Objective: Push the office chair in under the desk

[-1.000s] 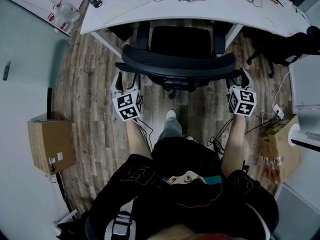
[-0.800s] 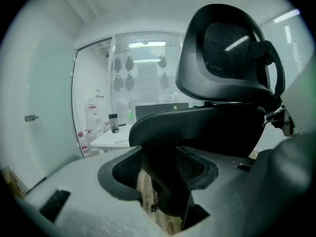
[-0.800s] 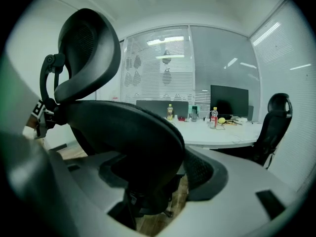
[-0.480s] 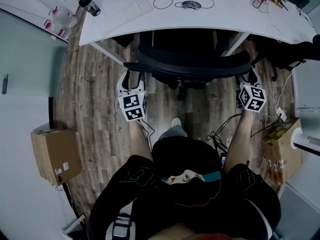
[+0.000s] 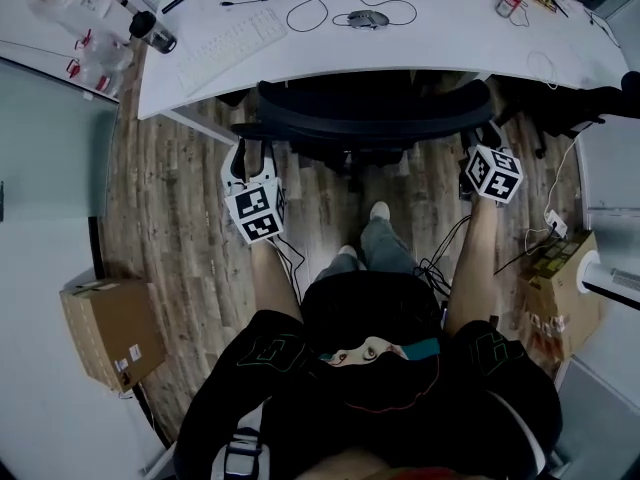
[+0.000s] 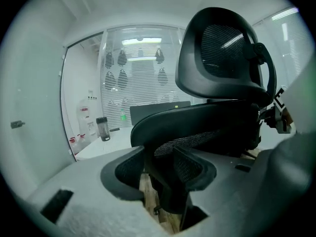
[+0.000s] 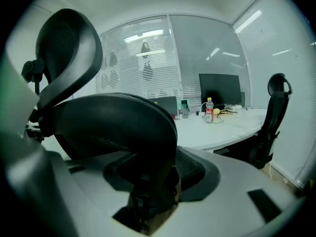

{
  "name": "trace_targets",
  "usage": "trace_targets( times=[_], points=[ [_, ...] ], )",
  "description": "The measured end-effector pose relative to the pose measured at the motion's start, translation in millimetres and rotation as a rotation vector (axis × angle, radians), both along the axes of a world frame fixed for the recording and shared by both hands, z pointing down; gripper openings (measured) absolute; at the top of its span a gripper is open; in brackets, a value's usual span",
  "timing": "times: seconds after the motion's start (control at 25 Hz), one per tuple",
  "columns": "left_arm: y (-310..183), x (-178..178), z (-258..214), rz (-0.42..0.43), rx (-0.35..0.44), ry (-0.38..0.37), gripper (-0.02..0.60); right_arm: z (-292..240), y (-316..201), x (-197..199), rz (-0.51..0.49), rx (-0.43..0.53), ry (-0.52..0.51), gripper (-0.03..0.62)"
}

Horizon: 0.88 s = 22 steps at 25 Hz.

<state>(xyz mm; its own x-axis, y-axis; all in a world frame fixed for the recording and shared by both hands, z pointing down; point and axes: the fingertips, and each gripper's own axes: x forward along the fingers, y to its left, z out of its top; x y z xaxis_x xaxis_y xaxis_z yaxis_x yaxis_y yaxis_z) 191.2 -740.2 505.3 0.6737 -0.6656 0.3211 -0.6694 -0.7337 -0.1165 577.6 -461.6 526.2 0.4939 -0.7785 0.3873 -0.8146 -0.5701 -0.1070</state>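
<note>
The black mesh office chair [image 5: 370, 118] stands at the white desk [image 5: 420, 43], its seat hidden under the desktop and only its curved backrest showing. My left gripper [image 5: 250, 156] is at the backrest's left edge, my right gripper [image 5: 478, 140] at its right edge. In the left gripper view the backrest frame [image 6: 197, 127] runs between the jaws of the left gripper [image 6: 165, 169], with the headrest [image 6: 217, 58] above. In the right gripper view the backrest [image 7: 113, 122] fills the jaws of the right gripper [image 7: 153, 174]. Both pairs of jaws have just been closing and now grip the frame.
On the desk lie a keyboard [image 5: 232, 40], a mouse [image 5: 365, 18], a dark tumbler [image 5: 150, 30] and a bottle [image 7: 210, 116]. A second black chair [image 5: 590, 93] stands at the right. Cardboard boxes [image 5: 110, 333] [image 5: 555, 288] flank me. Cables [image 5: 440, 258] trail on the wood floor by my feet [image 5: 380, 213].
The chair has rolled forward, and its seat has gone under the desktop. Both grippers moved forward with the backrest, and I stepped after it.
</note>
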Motion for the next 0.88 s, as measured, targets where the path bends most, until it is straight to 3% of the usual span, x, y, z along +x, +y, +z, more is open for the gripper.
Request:
trace_targets(
  times=[0.24, 0.36, 0.56, 0.88],
  points=[
    [-33.8, 21.3, 2.0, -0.114, -0.025, -0.022, 0.176, 2.7, -33.1, 21.5, -0.002, 0.016, -0.025, 0.19],
    [-48.5, 36.4, 1.0, -0.134, -0.027, -0.016, 0.209, 0.7, -52.2, 34.2, -0.007, 0.026, -0.026, 0.19],
    [-69.9, 52.9, 4.0, -0.163, -0.053, -0.025, 0.207, 3.2, -79.2, 55.5, -0.031, 0.003, -0.038, 0.192],
    [-98.6, 74.1, 5.1, -0.244, -0.065, -0.032, 0.21, 7.3, -115.0, 78.1, -0.149, -0.071, -0.045, 0.209]
  ],
)
